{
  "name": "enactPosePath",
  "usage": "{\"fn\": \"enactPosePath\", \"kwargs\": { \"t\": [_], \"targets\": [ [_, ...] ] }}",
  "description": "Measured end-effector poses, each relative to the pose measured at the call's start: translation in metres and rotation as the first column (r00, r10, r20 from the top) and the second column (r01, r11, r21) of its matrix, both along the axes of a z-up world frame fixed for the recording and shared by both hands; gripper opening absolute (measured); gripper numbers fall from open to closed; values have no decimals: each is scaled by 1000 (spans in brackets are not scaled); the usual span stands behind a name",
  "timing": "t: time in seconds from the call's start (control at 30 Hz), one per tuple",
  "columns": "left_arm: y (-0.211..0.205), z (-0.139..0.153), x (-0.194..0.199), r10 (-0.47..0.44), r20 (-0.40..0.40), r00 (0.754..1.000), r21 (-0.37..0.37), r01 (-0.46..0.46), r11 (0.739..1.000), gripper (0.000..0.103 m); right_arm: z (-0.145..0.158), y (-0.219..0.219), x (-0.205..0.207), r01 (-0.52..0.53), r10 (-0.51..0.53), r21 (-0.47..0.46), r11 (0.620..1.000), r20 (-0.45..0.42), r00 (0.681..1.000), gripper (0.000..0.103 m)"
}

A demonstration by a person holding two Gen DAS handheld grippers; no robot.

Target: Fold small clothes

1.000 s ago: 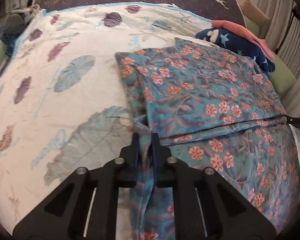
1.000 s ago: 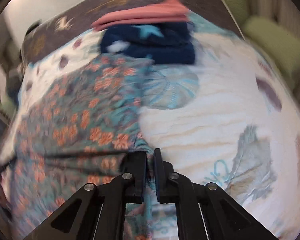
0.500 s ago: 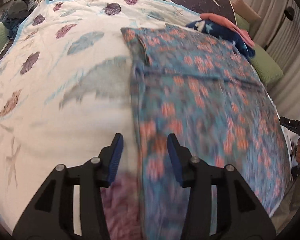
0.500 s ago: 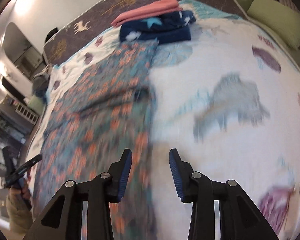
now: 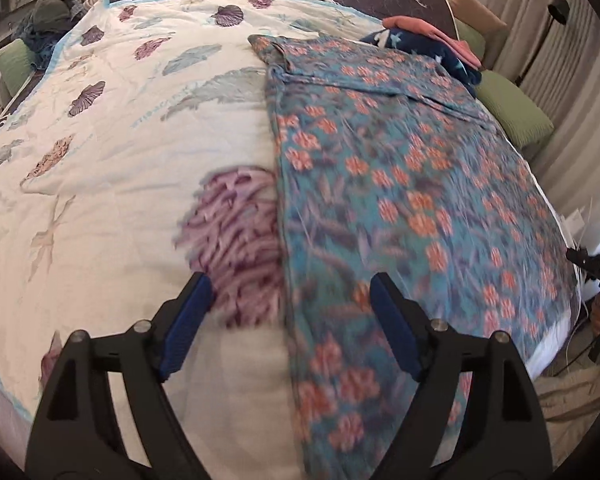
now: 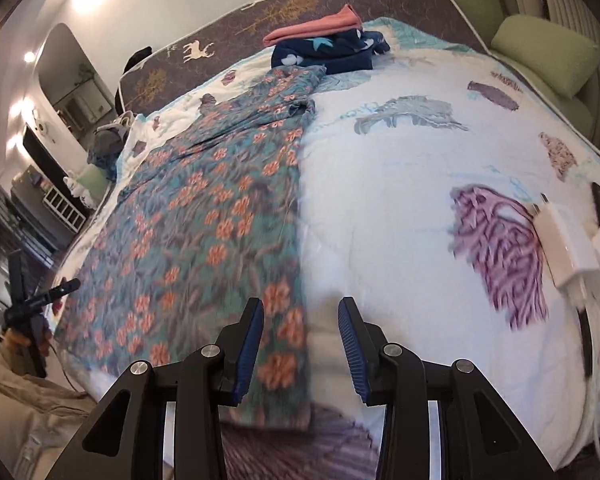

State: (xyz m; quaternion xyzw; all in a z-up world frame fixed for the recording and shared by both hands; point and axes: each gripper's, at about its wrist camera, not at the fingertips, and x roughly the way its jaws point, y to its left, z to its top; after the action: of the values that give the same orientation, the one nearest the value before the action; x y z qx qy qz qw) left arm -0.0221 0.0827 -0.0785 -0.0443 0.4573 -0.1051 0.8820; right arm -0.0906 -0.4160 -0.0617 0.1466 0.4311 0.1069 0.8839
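Both sets of fingers are spread wide and hold nothing. The left gripper point(image 5: 288, 320) hangs above the floral garment's point(image 5: 400, 184) near left edge, one blue-padded finger point(image 5: 186, 320) over the bare quilt and the other over the cloth. The right gripper point(image 6: 300, 344) straddles the garment's point(image 6: 204, 216) opposite long edge in the same way, its fingers point(image 6: 250, 344) clear of the fabric.

The floral garment, teal with orange blossoms, lies flat on the bed's white quilt point(image 5: 112, 152) as a long strip running from the near edge toward the headboard end, with a folded layer crossing its far part.

Just beyond the garment's far end sits a stack of folded clothes: a navy star-print piece point(image 6: 332, 50) with a pink piece point(image 6: 320, 28) on top. Beyond that stack a dark deer-patterned cover point(image 6: 260, 12) shows, and green cushions point(image 6: 548, 52) lie off the bed's side. Away from the garment, on the quilt by the right gripper, rests a white charger point(image 6: 564, 240).
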Motion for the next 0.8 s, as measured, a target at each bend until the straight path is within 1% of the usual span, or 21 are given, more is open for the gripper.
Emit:
{"fn": "enactPosePath", "kwargs": {
  "t": [0.13,0.27,0.37,0.43,0.5,0.53,0.57,0.6,0.63,0.67,0.7,0.73,0.77,0.8],
  "targets": [
    [2,-1,-21,-14,-8,1000,-22,14,1000,82,-2,3,-15,-18,18,-2,1000,4,1000,39],
    [4,-5,-34,-17,-1,1000,-28,17,999,82,-5,3,-28,-58,58,38,998,-13,998,39],
    [2,-8,-38,-12,15,1000,-34,12,999,83,-8,8,-27,-84,85,53,995,-12,996,41],
    [0,-9,-37,-6,21,1000,-32,7,999,83,-12,7,-19,-98,99,113,989,-8,995,41],
    [-2,-7,-35,4,16,1000,-33,-3,999,83,-18,1,-9,-87,93,209,974,-18,995,41],
    [-3,-5,-34,2,13,1000,-37,-2,999,81,-18,0,-7,-83,91,239,967,-24,996,39],
    [-5,-2,-35,-11,15,1000,-52,12,999,72,-18,0,-5,-85,94,249,965,-25,995,27],
    [-7,-1,-36,-28,19,999,-66,30,997,59,-16,3,-5,-100,108,235,967,-24,994,5],
    [-9,0,-38,-43,19,999,-73,44,996,50,-16,6,-5,-109,119,220,969,-30,992,5],
    [-11,1,-39,-55,14,998,-73,56,996,29,-15,8,-5,-107,117,212,971,-35,993,5],
    [-10,1,-40,-44,9,999,-65,45,997,4,-14,9,-6,-102,112,209,973,-35,993,5],
    [-6,3,-40,-16,12,1000,-77,17,997,6,-12,8,-8,-93,102,206,974,-33,994,5],
    [1,8,-42,13,18,1000,-127,-11,992,5,-10,6,-10,-76,83,208,975,-26,996,4],
    [12,21,-48,41,49,998,-218,-29,976,5,-5,2,-14,-55,59,227,972,-13,998,4]
  ]
}}
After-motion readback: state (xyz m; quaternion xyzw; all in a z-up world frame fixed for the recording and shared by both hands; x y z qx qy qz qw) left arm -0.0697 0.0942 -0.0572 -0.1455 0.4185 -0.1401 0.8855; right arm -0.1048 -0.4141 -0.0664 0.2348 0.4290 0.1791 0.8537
